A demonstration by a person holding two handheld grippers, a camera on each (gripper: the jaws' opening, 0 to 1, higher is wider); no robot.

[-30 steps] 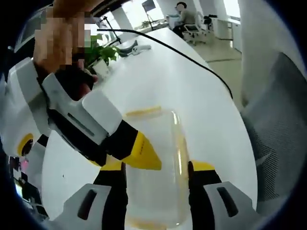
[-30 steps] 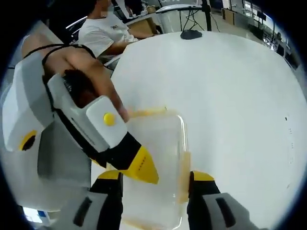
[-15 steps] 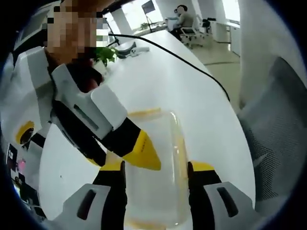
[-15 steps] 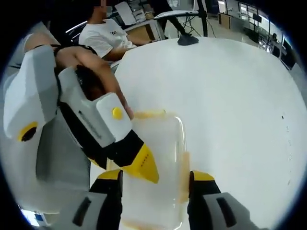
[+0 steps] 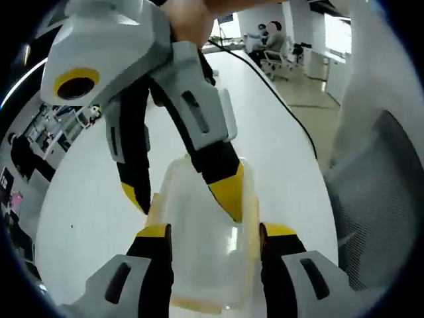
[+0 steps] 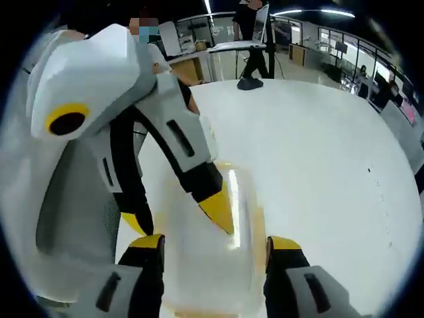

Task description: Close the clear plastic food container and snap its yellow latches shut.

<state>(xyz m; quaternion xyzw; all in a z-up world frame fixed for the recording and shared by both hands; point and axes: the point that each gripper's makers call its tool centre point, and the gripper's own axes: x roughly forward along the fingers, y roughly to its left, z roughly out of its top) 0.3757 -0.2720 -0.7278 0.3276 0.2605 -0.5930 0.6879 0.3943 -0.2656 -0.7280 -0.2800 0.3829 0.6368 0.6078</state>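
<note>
Clear container (image 5: pixel 199 258) sits between both open tongs (image 5: pixel 212 235).

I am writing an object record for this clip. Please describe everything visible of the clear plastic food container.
The clear plastic food container is a rounded rectangular box of cloudy transparent plastic with yellow latches along its edges. It lies flat on the white table, lid on top. Each view's own tongs stand on either side of it, open. From the far side the right tongs and left tongs straddle it, yellow tips at its lid and edge.
</note>
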